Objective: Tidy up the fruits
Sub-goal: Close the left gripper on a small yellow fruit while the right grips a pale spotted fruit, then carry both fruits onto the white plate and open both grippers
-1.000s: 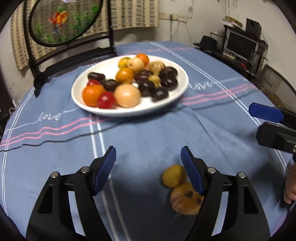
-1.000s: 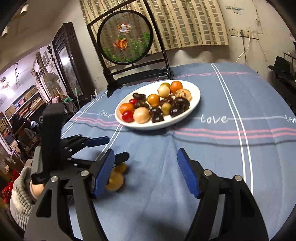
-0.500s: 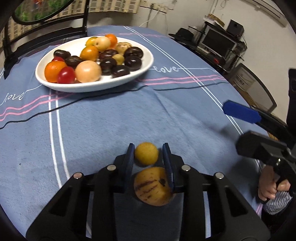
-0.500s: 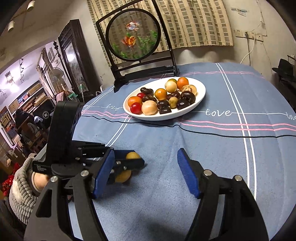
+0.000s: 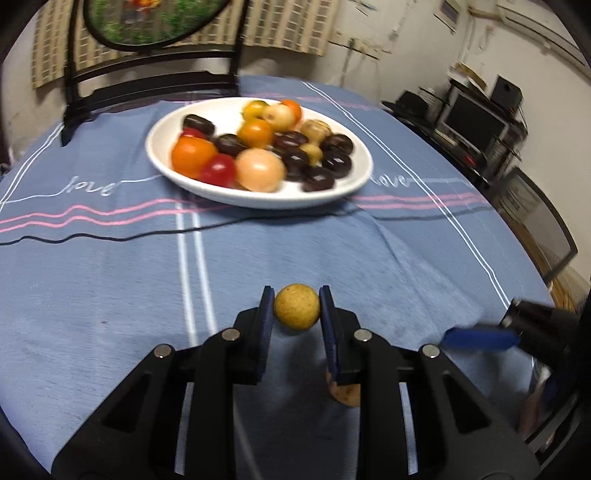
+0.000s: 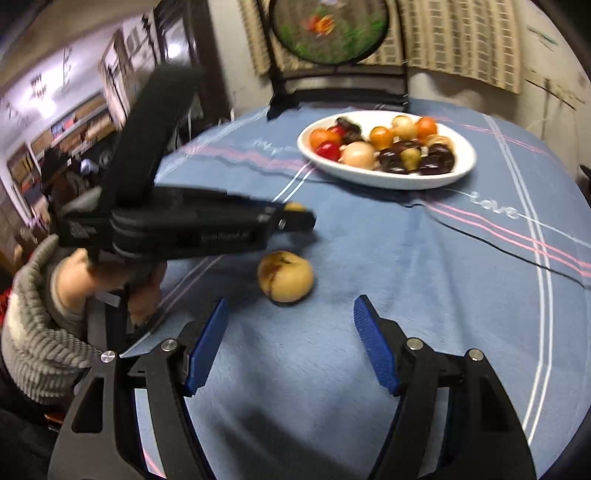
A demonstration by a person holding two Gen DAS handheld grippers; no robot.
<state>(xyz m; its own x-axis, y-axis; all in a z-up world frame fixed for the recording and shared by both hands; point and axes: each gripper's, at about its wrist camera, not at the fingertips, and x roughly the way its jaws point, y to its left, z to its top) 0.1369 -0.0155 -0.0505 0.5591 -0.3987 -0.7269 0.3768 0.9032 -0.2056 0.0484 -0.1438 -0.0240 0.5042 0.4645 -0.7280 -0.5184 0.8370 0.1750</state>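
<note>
My left gripper is shut on a small round yellow fruit, held just above the blue tablecloth. In the right wrist view the same gripper reaches in from the left with the yellow fruit peeking out between its tips. A larger tan fruit with a dark streak lies on the cloth; only a sliver of this tan fruit shows under my left gripper's right finger. My right gripper stands open just short of the tan fruit, nothing between its pads. A white plate heaped with mixed fruits sits farther back.
A black stand with a round painted screen rises behind the plate. A hand in a ribbed grey sleeve holds the left gripper. A desk with a monitor stands to the right beyond the table's edge.
My left gripper shut on the small yellow fruit and lifted it off the cloth, away from the tan fruit. My right gripper swung in toward the tan fruit, its jaws unchanged.
</note>
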